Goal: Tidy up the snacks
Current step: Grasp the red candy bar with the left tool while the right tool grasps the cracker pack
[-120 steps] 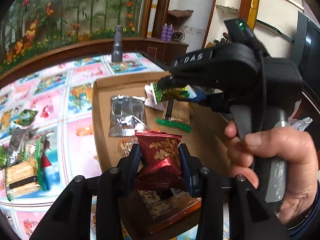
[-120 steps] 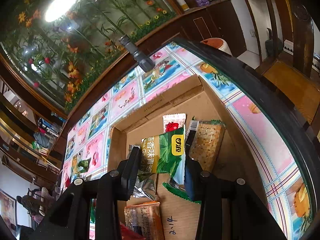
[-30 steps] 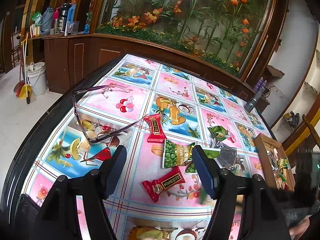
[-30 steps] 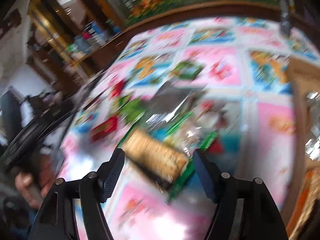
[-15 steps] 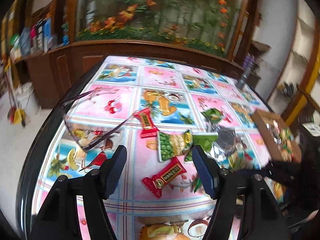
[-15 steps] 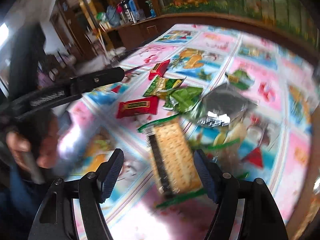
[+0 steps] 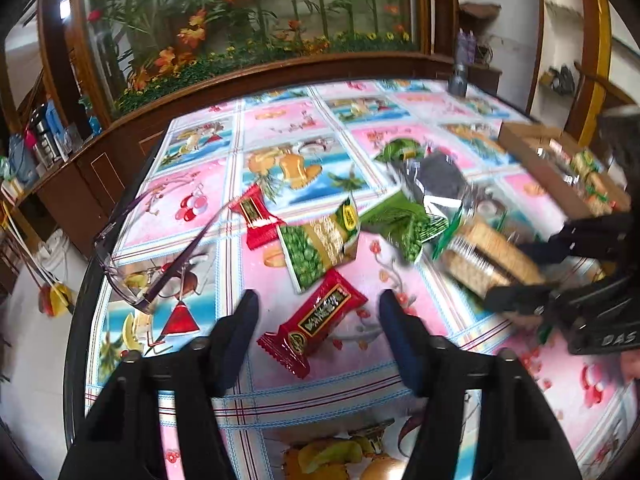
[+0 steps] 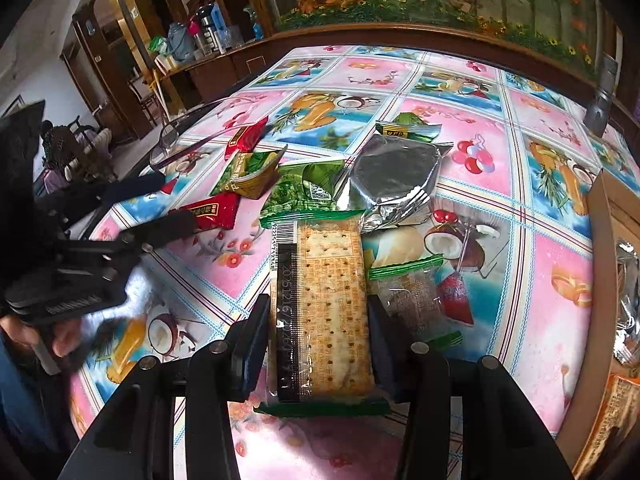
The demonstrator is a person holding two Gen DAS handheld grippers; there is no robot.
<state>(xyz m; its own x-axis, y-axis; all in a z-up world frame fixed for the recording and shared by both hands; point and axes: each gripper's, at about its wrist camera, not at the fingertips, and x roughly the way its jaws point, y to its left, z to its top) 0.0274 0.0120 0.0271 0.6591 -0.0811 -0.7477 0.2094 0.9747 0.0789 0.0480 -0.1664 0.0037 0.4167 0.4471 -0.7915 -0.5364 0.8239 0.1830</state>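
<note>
Right tongs [image 8: 316,344] close on the brittle cracker pack [image 8: 322,312]: grip its long edges lightly; left tongs [image 7: 316,322] stand open over the light, slippery red candy [image 7: 314,322]

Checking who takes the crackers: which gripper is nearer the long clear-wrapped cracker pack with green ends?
Right. The right gripper straddles the cracker pack, pads at its sides, jaws just closing. The left gripper is off beside it, around a red candy packet.

Left wrist view: angled down, close over counter [image 7: 400,120], facing the plant mural. Right wrist view: same tilt, closer, from the opposite side. Shared: red snack packet [image 7: 316,322] [image 8: 212,212], cracker pack [image 7: 492,258] [image 8: 324,308].
</note>
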